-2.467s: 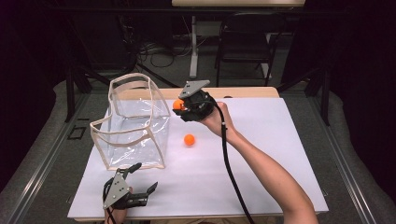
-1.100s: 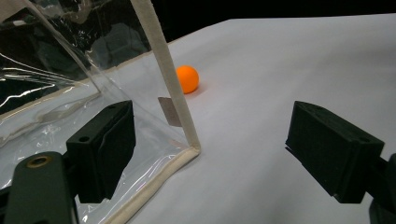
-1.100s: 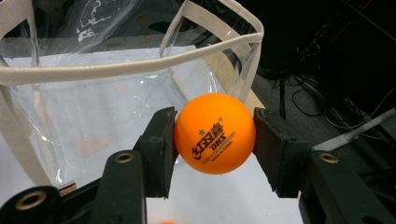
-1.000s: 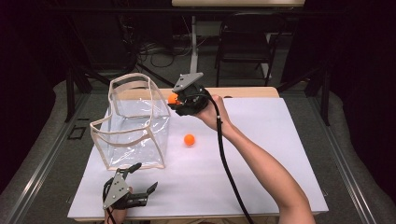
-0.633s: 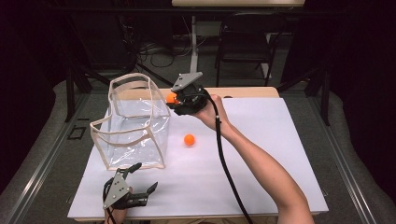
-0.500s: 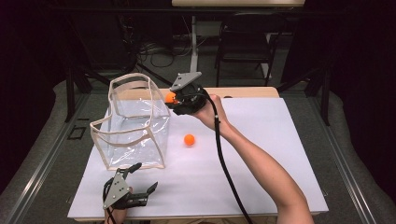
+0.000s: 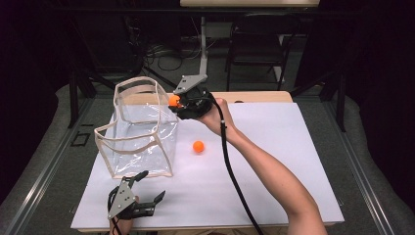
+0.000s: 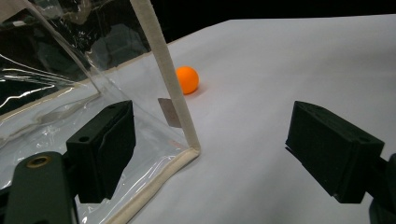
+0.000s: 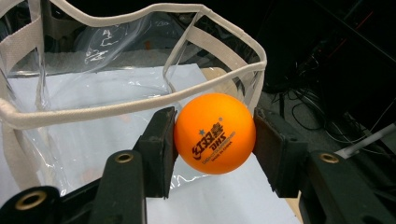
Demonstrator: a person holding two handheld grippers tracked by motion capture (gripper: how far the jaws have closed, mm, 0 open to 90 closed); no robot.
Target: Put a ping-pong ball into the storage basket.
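A clear plastic bag with cream trim stands open on the white table. My right gripper is shut on an orange ball, held at the bag's right rim, just above its edge. A second orange ball lies on the table to the right of the bag, also seen past the bag's corner. My left gripper rests open near the table's front edge, its jaws either side of the bag's front corner, apart from it.
A person's arm reaches across the table's middle with a black cable trailing along it. Beyond the far edge stand a chair and cables on a dark floor. The right half of the table holds nothing but the arm.
The right gripper has carried its ball left and slightly away, from over the table to the bag's rim. The left gripper and the loose ball have stayed put.
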